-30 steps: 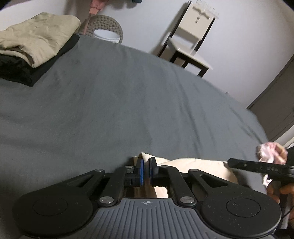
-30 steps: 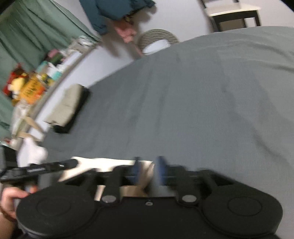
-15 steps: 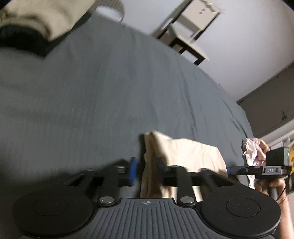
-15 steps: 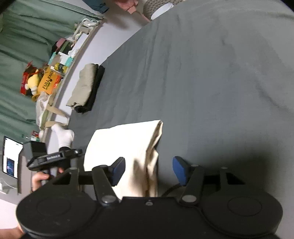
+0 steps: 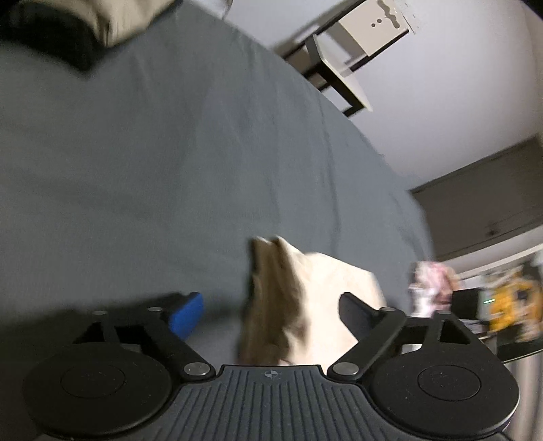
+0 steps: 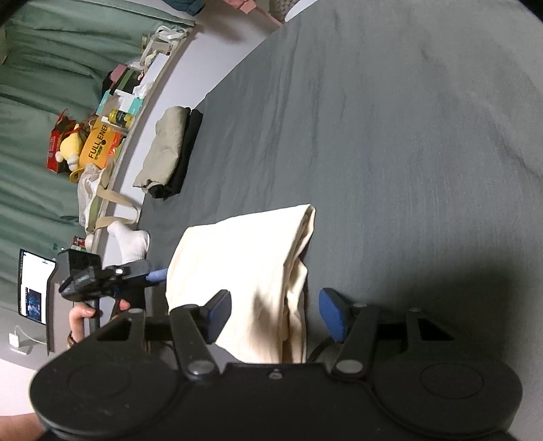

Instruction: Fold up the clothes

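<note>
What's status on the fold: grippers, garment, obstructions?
Left gripper open, right gripper open. Cream garment folded, lying released on bed. Nothing obstructing.

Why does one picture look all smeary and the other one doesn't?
In the left wrist view, motion blur smears the cream cloth and the chair. The right wrist view is sharp, with a dark shadow on the grey bed sheet near the open right gripper. Both fisheye views bend straight edges.

Blurry all over in the left view. Cream cloth (image 5: 325, 298) partly hidden behind both grippers. Folded pile (image 5: 68, 27) cut off at the top edge.
</note>
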`<state>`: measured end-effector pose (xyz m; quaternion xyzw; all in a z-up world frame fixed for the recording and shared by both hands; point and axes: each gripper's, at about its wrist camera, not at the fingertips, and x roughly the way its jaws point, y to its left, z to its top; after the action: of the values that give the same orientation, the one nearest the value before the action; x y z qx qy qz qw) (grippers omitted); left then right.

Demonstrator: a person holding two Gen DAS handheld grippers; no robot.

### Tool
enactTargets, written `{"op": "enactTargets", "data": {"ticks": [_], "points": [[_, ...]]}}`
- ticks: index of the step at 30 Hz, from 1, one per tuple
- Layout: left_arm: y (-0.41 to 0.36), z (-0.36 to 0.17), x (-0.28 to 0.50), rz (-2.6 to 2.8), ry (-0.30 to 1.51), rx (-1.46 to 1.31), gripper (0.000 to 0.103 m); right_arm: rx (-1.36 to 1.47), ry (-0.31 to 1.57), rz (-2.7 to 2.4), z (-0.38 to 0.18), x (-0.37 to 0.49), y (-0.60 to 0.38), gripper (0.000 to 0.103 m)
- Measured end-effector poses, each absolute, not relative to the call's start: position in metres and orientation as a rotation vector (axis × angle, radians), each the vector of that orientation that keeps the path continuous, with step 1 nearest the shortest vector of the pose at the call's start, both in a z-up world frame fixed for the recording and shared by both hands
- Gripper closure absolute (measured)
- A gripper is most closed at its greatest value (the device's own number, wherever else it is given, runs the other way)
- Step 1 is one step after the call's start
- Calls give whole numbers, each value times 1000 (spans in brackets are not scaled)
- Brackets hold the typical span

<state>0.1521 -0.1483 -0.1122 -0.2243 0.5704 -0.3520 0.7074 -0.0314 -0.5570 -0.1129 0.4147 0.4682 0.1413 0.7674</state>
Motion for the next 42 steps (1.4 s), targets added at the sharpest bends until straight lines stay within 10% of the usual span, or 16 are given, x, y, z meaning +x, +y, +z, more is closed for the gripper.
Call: {"op": "enactTargets", "data": {"ticks": [42], "points": [[-216,-135,141,-982,1295,-467,1,930,1022,324,-120,-23,-548,50]]}}
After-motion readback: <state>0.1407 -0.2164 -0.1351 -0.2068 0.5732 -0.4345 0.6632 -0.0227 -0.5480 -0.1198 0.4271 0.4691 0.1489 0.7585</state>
